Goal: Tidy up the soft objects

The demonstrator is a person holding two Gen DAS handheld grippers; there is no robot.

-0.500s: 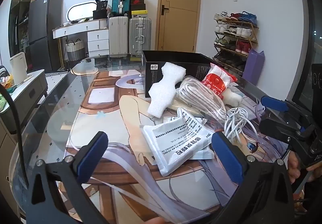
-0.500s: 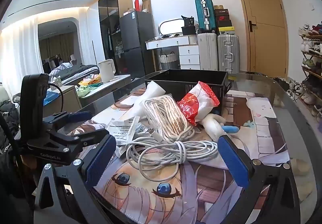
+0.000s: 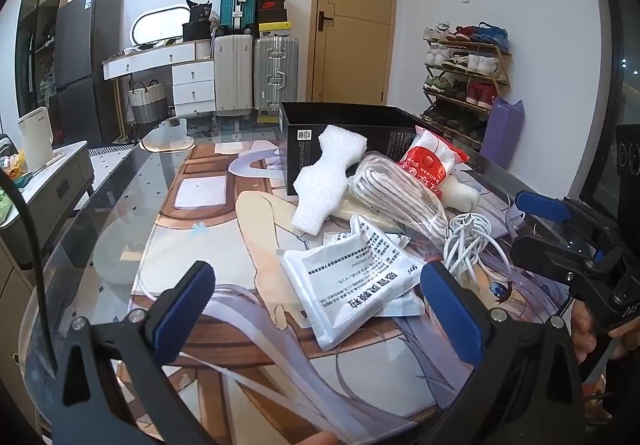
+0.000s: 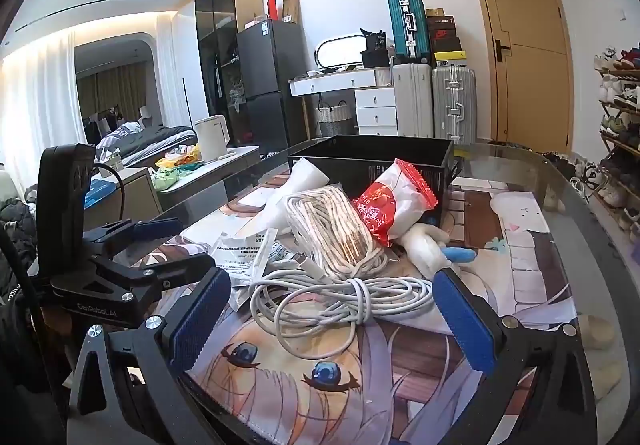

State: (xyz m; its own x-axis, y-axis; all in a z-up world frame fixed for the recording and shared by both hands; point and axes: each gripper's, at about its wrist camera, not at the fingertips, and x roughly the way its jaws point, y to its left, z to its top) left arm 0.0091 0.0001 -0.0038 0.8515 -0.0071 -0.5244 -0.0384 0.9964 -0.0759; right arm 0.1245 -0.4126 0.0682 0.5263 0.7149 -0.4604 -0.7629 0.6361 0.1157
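A pile of soft things lies on the printed mat: a white pouch [image 3: 352, 281] with black text, a white foam piece [image 3: 326, 181], a bagged rope coil [image 3: 396, 193], a red and white balloon bag [image 3: 430, 165], a white plush toy [image 4: 424, 241] and a coiled white cable [image 4: 340, 301]. An open black box [image 3: 344, 125] stands behind them. My left gripper [image 3: 320, 309] is open and empty just before the pouch. My right gripper [image 4: 332, 319] is open and empty, its fingers either side of the cable's near end.
The glass table [image 3: 120, 205] carries a printed anime mat [image 3: 224, 245]. The right gripper also shows at the right of the left wrist view [image 3: 560, 229]. Suitcases [image 3: 256, 73], a white dresser [image 3: 160, 65], a door [image 3: 352, 17] and a shoe rack [image 3: 464, 73] stand behind.
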